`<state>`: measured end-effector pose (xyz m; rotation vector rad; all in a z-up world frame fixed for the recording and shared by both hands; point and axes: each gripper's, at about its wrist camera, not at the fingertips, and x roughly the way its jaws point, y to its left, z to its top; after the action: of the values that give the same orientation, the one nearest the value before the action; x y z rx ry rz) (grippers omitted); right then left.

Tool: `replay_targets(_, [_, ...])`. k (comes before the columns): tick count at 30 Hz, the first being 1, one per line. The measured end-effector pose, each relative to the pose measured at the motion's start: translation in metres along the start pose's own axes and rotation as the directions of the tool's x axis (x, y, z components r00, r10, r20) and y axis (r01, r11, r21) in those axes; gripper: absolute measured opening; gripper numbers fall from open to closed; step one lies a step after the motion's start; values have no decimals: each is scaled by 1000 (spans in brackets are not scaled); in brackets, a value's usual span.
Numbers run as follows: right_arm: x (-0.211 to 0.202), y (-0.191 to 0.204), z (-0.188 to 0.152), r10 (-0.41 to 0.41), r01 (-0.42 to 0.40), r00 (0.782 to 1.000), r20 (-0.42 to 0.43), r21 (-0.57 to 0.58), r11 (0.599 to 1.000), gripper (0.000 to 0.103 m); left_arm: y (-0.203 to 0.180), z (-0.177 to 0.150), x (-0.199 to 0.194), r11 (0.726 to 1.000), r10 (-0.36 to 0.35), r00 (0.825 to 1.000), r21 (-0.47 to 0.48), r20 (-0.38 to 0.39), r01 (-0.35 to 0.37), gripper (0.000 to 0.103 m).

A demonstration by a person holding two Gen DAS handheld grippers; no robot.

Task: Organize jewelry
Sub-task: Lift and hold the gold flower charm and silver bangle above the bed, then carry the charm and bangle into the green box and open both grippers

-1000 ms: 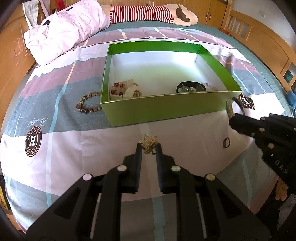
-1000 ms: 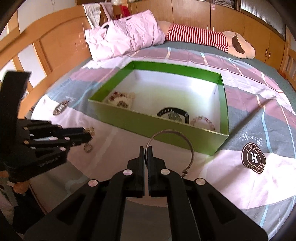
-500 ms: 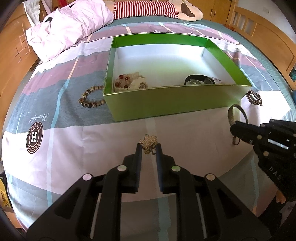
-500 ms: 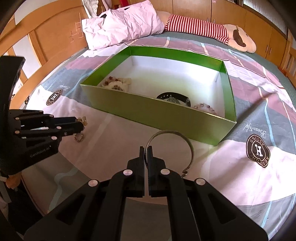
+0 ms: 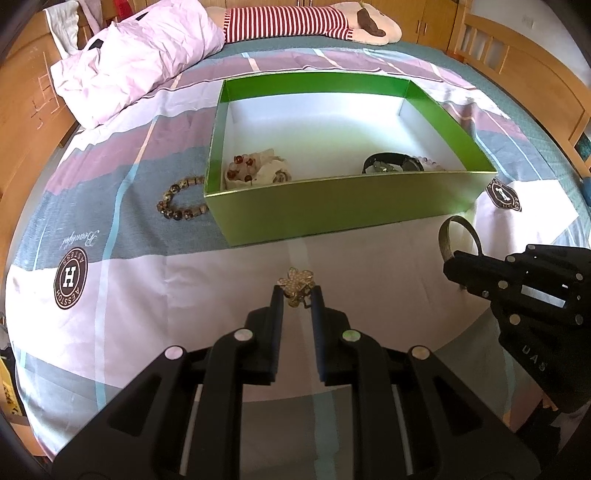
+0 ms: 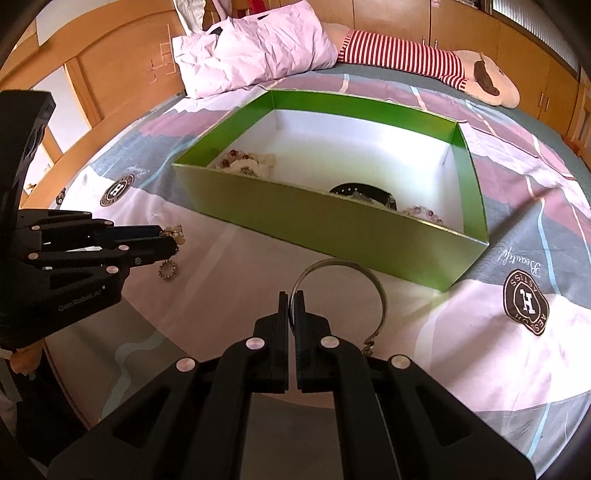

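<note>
A green box (image 5: pixel 332 214) with a white floor stands on the bed and holds several pieces of jewelry. My left gripper (image 5: pixel 297 293) is shut on a gold flower brooch (image 5: pixel 295 282), held above the sheet in front of the box. My right gripper (image 6: pixel 291 299) is shut on a silver bangle (image 6: pixel 380 291), held near the box's front right corner. The right gripper also shows in the left wrist view (image 5: pixel 458 271). A beaded bracelet (image 5: pixel 177 201) lies on the sheet left of the box. A small ring (image 6: pixel 168 270) lies on the sheet under the left gripper.
A pink pillow (image 5: pixel 133 59) and a striped plush toy (image 5: pixel 295 22) lie at the head of the bed. Wooden bed frame (image 5: pixel 517 70) runs along the right side. The bed's near edge curves just below both grippers.
Both grippers have risen and pulled back a little with their pieces held. The box now looks farther and lower in both views.
</note>
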<state>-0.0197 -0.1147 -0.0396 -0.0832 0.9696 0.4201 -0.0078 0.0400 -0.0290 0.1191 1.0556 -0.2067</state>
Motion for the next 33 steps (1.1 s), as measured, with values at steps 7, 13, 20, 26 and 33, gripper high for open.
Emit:
replay_targets(7, [2, 1, -1, 4, -4, 1000, -7, -4, 1000, 2, -1, 0, 2, 1000, 1, 1000, 3, -4, -1, 15])
replay_targets(13, [6, 3, -3, 2, -2, 1000, -20, -11, 1000, 2, -2, -1, 1, 1000, 0, 1000, 5, -4, 0, 15])
replay_targets(20, [-7, 4, 3, 13, -13, 1000, 28, -5, 1000, 2, 0, 6, -11, 1000, 13, 999, -1, 42, -13, 15])
replay_targets(26, [-36, 4, 32, 38, -35, 988, 149, -23, 999, 2, 8, 41, -42, 1000, 17, 986, -22, 164, -13, 15])
replay_targets(33, [-36, -30, 78, 16, -23, 974, 225, 29, 999, 2, 15, 84, -32, 996, -48, 980, -61, 192, 61, 15])
